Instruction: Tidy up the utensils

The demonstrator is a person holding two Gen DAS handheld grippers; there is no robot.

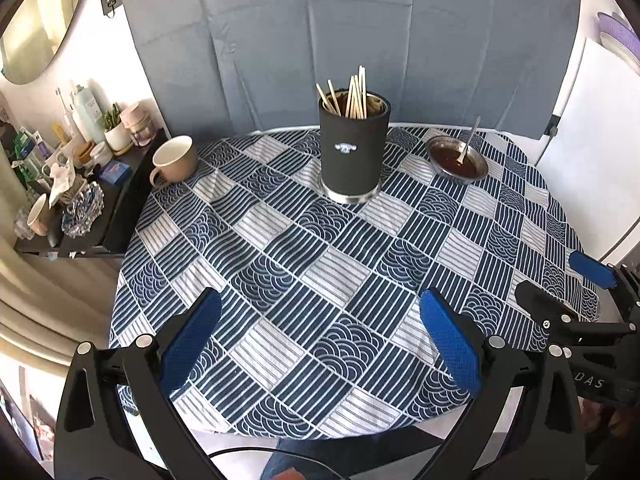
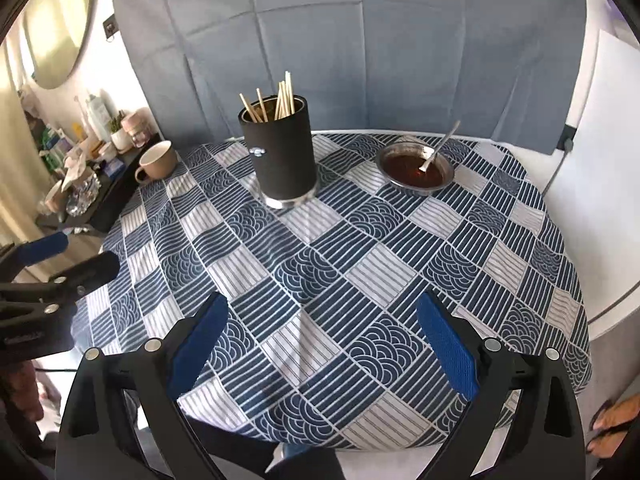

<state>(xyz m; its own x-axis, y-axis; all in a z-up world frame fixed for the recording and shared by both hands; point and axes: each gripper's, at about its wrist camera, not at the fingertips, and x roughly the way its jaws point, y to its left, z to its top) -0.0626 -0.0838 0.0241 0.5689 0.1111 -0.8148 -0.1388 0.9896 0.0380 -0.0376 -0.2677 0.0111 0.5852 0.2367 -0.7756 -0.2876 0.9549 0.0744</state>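
1. The utensil left to be sorted, as far as can be judged, is the metal spoon [image 2: 439, 145]: it is being seen leaning in the shallow metal dish [image 2: 390, 153] of dark sauce, its bowl sunk in the sauce and its handle tilted up toward the far right.
2. The dish is being kept at the far right of the table, well apart from both grippers.
3. The black cylindrical holder [image 2: 282, 152] is being shown upright to the left of the dish, near but not touching it; a bunch of wooden chopsticks [image 2: 285, 100] is already being held in it, so that part of the sorting is being judged as done.
4. The spoon is not yet being touched, so its move to the holder is being taken as the remaining step; sauce on its bowl could be dripped on the cloth.
5. A beige mug [image 1: 174, 159] is being seen at the far left edge of the blue patterned tablecloth [image 1: 320, 280], beside a cluttered side shelf [image 1: 116, 196].
6. The left gripper [image 1: 320, 344] is being held over the near edge of the table, its fingers spread wide with nothing between them.
7. The right gripper [image 2: 322, 344] is being held likewise, spread and empty, to the right of the left one.
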